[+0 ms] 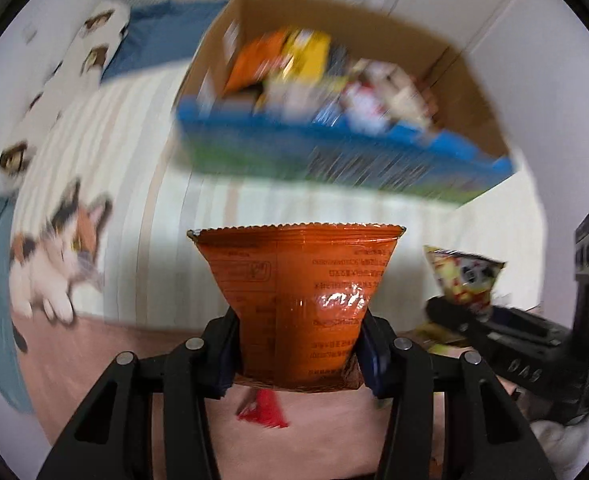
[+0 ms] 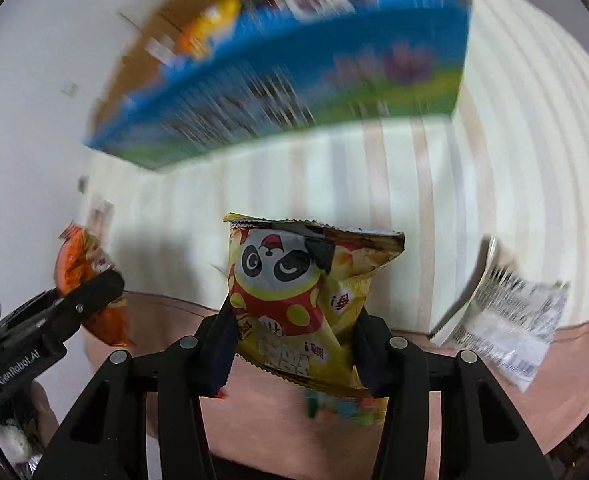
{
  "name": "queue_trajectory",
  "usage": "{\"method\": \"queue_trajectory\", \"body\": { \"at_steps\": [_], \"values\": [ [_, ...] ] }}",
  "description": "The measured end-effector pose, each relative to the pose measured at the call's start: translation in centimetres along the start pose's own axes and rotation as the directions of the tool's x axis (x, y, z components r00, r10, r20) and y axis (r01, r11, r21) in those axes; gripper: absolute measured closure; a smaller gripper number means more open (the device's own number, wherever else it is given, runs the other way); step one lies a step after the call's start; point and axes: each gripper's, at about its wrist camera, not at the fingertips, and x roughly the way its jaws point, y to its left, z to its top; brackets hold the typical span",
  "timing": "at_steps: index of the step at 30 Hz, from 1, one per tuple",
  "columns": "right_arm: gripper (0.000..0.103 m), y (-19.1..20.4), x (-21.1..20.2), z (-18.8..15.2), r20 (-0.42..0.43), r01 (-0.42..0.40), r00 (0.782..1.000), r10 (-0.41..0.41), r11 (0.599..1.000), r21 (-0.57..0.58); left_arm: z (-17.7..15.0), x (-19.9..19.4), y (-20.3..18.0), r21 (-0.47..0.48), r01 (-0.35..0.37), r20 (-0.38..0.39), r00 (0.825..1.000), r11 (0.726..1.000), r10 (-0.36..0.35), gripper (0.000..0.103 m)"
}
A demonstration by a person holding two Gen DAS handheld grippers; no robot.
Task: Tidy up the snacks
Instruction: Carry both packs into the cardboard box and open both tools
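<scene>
My left gripper (image 1: pixel 298 354) is shut on an orange snack bag (image 1: pixel 298 288) and holds it upright above the bed. My right gripper (image 2: pixel 294 354) is shut on a yellow snack bag with a panda face (image 2: pixel 294 292). Each gripper shows in the other's view: the right one with its yellow bag (image 1: pixel 464 276) at the right, the left one with its orange bag (image 2: pixel 82 276) at the left. Ahead stands an open cardboard box with blue printed sides (image 1: pixel 334 156), holding several snack packs; it also shows in the right wrist view (image 2: pixel 278 92). Both views are motion-blurred.
The box stands on a striped bedcover (image 1: pixel 126 160) with a pink blanket (image 1: pixel 114 344) in front. A red packet (image 1: pixel 264 410) lies below the left gripper. A white printed packet (image 2: pixel 506 320) lies right of the right gripper. A cat-print cushion (image 1: pixel 58 256) is at the left.
</scene>
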Motion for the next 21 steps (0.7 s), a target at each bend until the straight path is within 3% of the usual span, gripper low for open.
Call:
{"method": "queue_trajectory", "body": {
  "at_steps": [5, 10, 12, 14, 17, 21],
  "values": [
    [0.051, 0.7, -6.0, 4.5, 0.105, -0.066, 0.992, 0.067, 0.998, -0.016, 6.5, -2.2, -3.8, 0.047, 0.069, 0.044, 0.997, 0.997, -0.071, 0.057],
    [0.051, 1.1, -8.9, 11.4, 0.174, -0.010, 0.985, 0.018, 0.999, -0.044, 12.6, -0.8, -6.4, 0.067, 0.109, -0.037, 0.994, 0.992, -0.106, 0.057],
    [0.051, 0.6, -8.6, 14.5, 0.164, 0.020, 0.986, -0.013, 0.999, -0.044, 15.2, 1.8, -6.5, 0.027, 0.151, -0.115, 0.982, 0.988, -0.147, 0.057],
    [0.051, 0.1, -7.6, 16.2, 0.148, 0.060, 0.988, -0.053, 0.997, -0.040, 17.0, 4.2, -6.7, 0.009, 0.139, -0.169, 0.976, 0.990, -0.136, 0.057],
    [0.051, -1.1, -5.6, 18.2, 0.116, 0.085, 0.990, -0.081, 0.996, -0.022, 18.5, 6.9, -7.3, 0.015, 0.102, -0.228, 0.969, 0.995, -0.096, 0.057],
    [0.050, -2.7, -2.0, 19.8, 0.053, 0.083, 0.995, -0.083, 0.996, 0.015, 19.1, 10.4, -7.8, 0.010, 0.094, -0.321, 0.943, 0.995, -0.086, 0.057]
  ]
}}
